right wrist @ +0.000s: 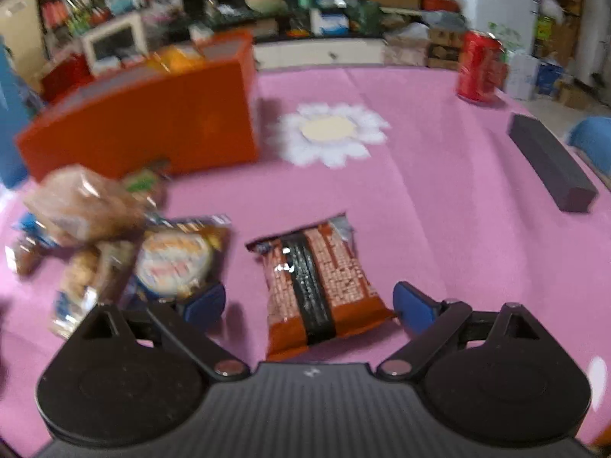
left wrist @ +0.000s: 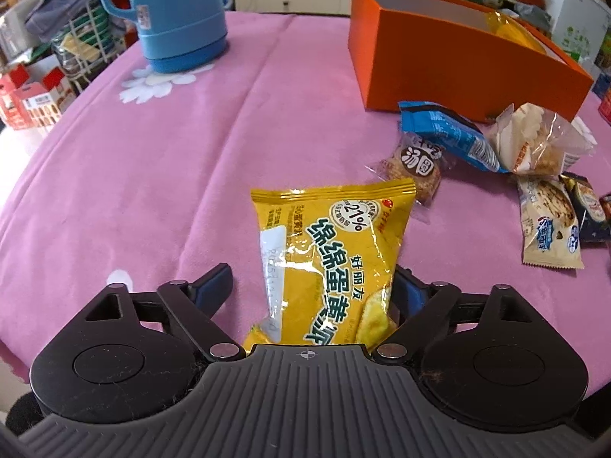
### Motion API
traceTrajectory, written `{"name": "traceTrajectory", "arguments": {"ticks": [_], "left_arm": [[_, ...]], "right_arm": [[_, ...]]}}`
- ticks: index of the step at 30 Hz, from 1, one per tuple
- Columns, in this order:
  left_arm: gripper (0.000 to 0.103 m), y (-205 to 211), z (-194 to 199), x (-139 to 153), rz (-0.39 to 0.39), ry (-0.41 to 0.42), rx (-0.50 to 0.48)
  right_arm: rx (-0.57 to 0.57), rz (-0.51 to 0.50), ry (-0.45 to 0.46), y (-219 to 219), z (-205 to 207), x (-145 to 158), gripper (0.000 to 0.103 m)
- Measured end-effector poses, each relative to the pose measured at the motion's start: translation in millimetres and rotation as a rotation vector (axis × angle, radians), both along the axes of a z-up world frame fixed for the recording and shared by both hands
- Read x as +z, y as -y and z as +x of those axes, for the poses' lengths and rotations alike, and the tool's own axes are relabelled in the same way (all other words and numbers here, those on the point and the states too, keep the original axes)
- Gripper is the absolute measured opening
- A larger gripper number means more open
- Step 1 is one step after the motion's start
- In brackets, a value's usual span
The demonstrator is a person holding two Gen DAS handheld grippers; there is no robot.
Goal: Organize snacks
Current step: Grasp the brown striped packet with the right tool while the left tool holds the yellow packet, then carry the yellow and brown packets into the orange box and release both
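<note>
In the left wrist view a yellow snack packet (left wrist: 328,252) lies on the pink tablecloth (left wrist: 152,175) between the fingers of my left gripper (left wrist: 309,290), which is open. Its left finger (left wrist: 214,286) stands apart from the packet, and the packet's edge partly covers the right finger. In the right wrist view my right gripper (right wrist: 309,301) is open around an orange-brown packet with a black stripe (right wrist: 317,286), touching neither side. The open orange box (left wrist: 439,65) holds a yellow packet (left wrist: 511,26).
Several loose snack packets (left wrist: 496,160) lie in front of the orange box (right wrist: 152,122), and they sit left of my right gripper as a pile (right wrist: 114,236). A blue thermos (left wrist: 179,19) stands far left. A red can (right wrist: 479,66) and a long dark box (right wrist: 550,160) are at the right.
</note>
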State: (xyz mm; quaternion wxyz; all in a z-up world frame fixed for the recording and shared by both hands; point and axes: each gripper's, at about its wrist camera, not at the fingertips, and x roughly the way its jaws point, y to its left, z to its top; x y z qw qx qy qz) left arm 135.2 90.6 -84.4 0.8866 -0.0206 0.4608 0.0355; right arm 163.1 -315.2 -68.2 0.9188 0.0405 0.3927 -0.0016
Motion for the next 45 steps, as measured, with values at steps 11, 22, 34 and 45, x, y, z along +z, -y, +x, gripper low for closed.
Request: {"name": "traceTrajectory", "arguments": {"ticks": [11,22,34,45], "left_arm": [[0.058,1,2,-3,-0.005,-0.004,0.014],[0.02,7,-13,6,-0.065,-0.013,-0.026],[0.01,9,-11,7,-0.027,-0.006,-0.008],[0.01,5,29,94,-0.161,0.166,-0.044]], "right_arm": [[0.059,-0.08,0.004,-7,10,-9,0.077],[0.023,0.015,0.006,-7,-24,-1,0.052],[0.064,-0.041,0.02,-13,-30,-3,0.051],[0.103,0.196,0.175,-6,-21,72,0.051]]}}
